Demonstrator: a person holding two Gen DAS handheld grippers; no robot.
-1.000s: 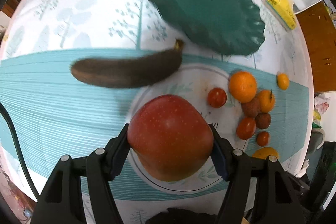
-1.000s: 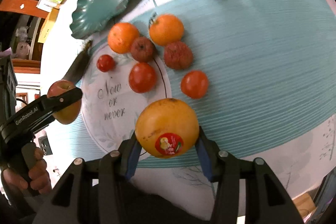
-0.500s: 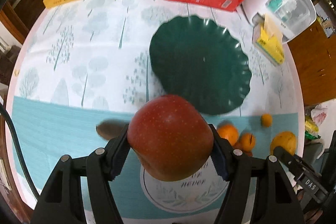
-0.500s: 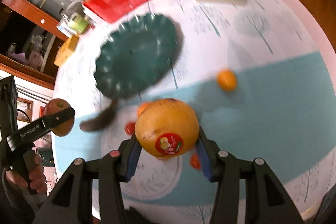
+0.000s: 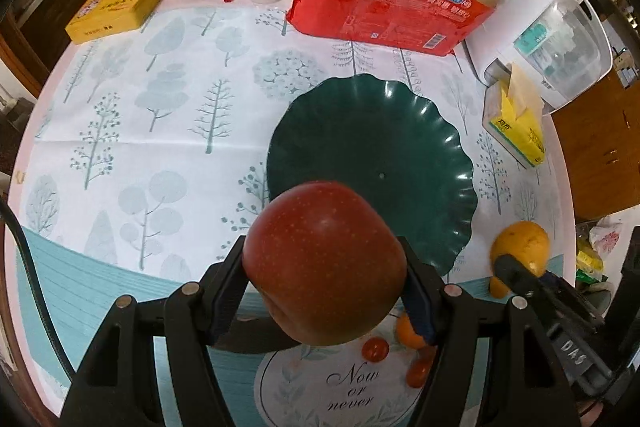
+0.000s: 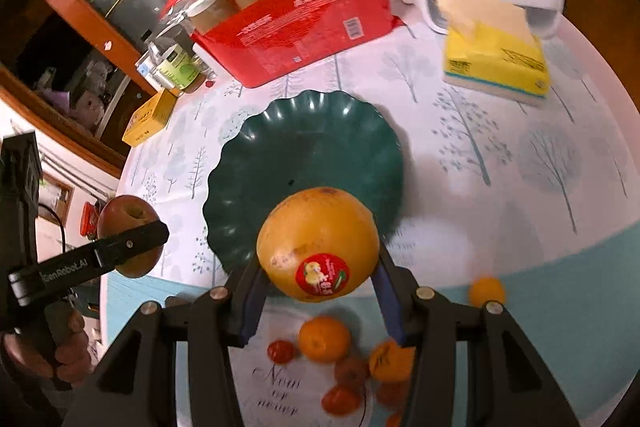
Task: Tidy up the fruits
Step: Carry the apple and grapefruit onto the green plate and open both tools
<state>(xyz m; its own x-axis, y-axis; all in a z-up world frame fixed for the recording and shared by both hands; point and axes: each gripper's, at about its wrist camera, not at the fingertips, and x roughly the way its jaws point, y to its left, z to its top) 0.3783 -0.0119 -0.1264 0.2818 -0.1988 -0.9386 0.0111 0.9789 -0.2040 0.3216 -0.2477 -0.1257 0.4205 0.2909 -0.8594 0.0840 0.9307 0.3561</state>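
Left tool (image 5: 324, 291) pinches red apple (image 5: 324, 263), right tool (image 6: 318, 291) pinches stickered grapefruit (image 6: 318, 243); drop both at once into green scalloped plate (image 5: 400, 131) & they'll prob collide, roll off.

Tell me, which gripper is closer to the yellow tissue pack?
Right. The right gripper, holding a yellow citrus fruit, is off the side of the green plate nearest the yellow tissue pack; the left gripper, holding a red apple, is diagonally across the plate.

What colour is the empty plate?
Dark green plate, with a scalloped rim; clearest in the left wrist view.
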